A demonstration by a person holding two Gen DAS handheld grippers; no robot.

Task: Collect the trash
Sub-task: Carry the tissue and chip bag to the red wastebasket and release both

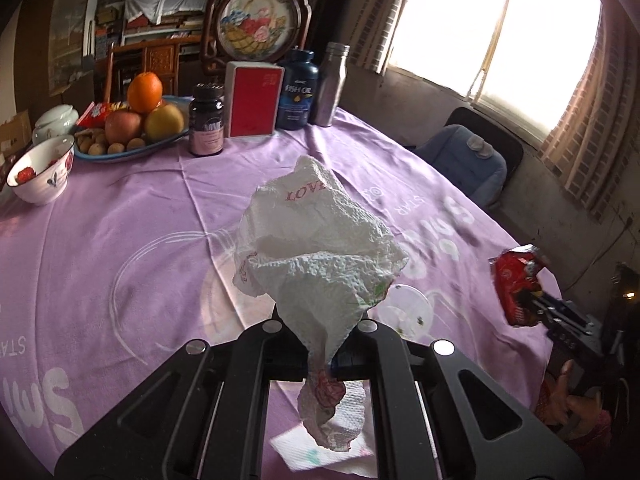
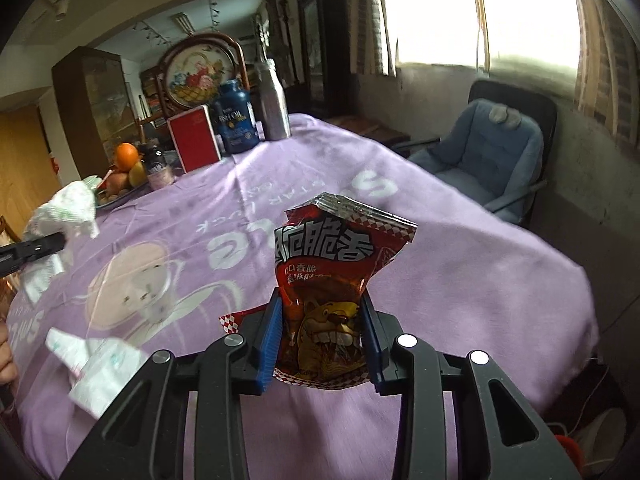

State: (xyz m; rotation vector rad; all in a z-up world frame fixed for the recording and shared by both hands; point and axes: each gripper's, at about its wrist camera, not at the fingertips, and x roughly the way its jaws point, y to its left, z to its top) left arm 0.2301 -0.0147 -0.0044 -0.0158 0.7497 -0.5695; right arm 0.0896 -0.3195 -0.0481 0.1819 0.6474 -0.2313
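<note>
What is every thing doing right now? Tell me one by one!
Left tongs: shut on the tissue.
Tissue: crumpled, lifted off the table.
Right tongs: clamped on the snack bag.
Snack bag: torn open, crinkled, held up.
Flat napkin: lying on the tablecloth.
Clear lid: lying flat on the tablecloth.
Steel bottle: upright, capped.
Fish oil jar: upright, closed.

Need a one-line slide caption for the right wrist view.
Right gripper shut on a red snack wrapper above the purple tablecloth, with crumpled paper towel in the left gripper at frame left.
</note>
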